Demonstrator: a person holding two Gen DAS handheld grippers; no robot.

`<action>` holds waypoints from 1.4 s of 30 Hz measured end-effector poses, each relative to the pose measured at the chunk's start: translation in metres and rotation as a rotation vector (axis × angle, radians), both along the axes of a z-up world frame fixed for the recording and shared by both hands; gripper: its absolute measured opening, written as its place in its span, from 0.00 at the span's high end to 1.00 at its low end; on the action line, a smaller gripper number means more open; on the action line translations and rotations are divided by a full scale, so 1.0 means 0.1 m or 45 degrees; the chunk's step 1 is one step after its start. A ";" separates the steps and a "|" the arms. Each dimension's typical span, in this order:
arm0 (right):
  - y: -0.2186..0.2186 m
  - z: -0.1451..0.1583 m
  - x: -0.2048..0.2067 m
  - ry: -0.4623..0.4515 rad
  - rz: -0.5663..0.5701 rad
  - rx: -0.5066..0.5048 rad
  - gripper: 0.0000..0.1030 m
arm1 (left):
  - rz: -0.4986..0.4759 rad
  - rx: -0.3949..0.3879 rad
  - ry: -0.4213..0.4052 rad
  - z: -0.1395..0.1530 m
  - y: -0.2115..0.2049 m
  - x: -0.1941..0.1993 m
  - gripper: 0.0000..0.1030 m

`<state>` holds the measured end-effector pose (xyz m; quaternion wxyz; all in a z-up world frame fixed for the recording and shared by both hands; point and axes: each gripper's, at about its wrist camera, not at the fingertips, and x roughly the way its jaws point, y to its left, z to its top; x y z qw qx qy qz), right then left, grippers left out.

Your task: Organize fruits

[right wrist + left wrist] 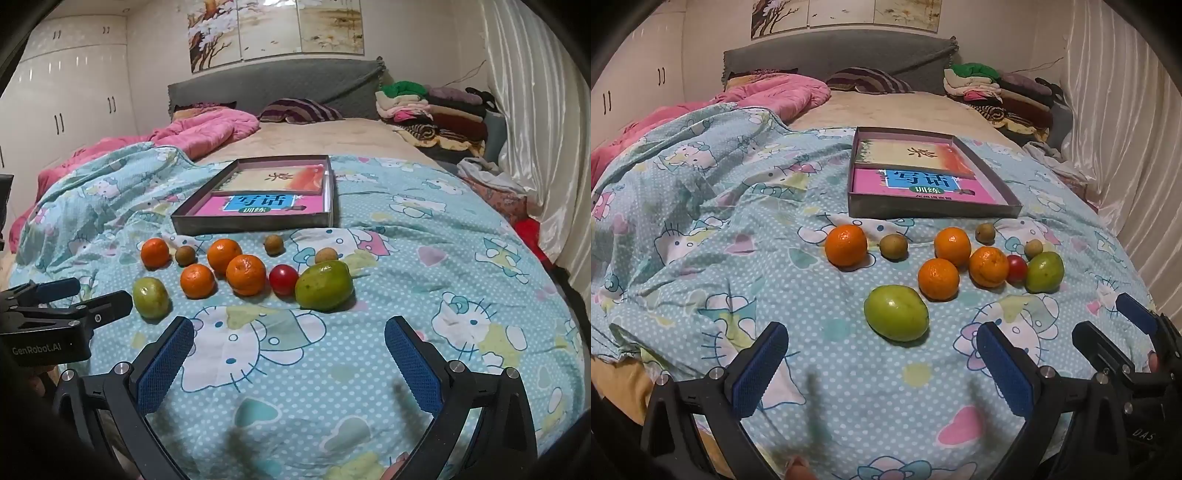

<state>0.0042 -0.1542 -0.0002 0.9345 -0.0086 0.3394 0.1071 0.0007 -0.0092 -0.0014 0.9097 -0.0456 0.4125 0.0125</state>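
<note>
Fruit lies loose on a blue cartoon bedspread (pixel 701 221). There are several oranges (pixel 938 278) (pixel 246 275), two green fruits (pixel 896 318) (pixel 324 285), a red tomato (pixel 1017 268) (pixel 283 279) and three small brown fruits (pixel 893 247) (pixel 273 244). Behind them lies a shallow grey box (pixel 934 210) (pixel 255 223) holding books. My left gripper (pixel 881 365) is open and empty, just short of the near green fruit. My right gripper (pixel 290 358) is open and empty, short of the other green fruit. Each gripper shows in the other's view: the left (pixel 85 295), the right (pixel 1115 317).
A pink quilt (pixel 207 129) lies at the back left. Folded clothes (pixel 432 107) are stacked by the grey headboard (pixel 277 85). A white curtain (pixel 535 129) runs along the right, white cupboards (pixel 66 103) on the left.
</note>
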 end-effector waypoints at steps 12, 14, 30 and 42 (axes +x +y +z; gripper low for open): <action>0.00 -0.01 0.01 0.004 -0.003 -0.013 0.00 | -0.007 -0.003 -0.001 -0.02 0.01 -0.02 0.00; 0.00 0.00 0.00 0.003 -0.002 -0.016 0.00 | -0.007 0.000 -0.004 -0.02 0.01 -0.01 0.00; 0.01 0.00 0.01 -0.001 -0.010 -0.034 0.00 | -0.012 -0.004 -0.006 0.00 0.03 0.00 0.00; 0.00 -0.01 0.01 0.011 -0.007 -0.033 0.00 | -0.014 -0.002 -0.003 0.01 0.03 -0.01 0.00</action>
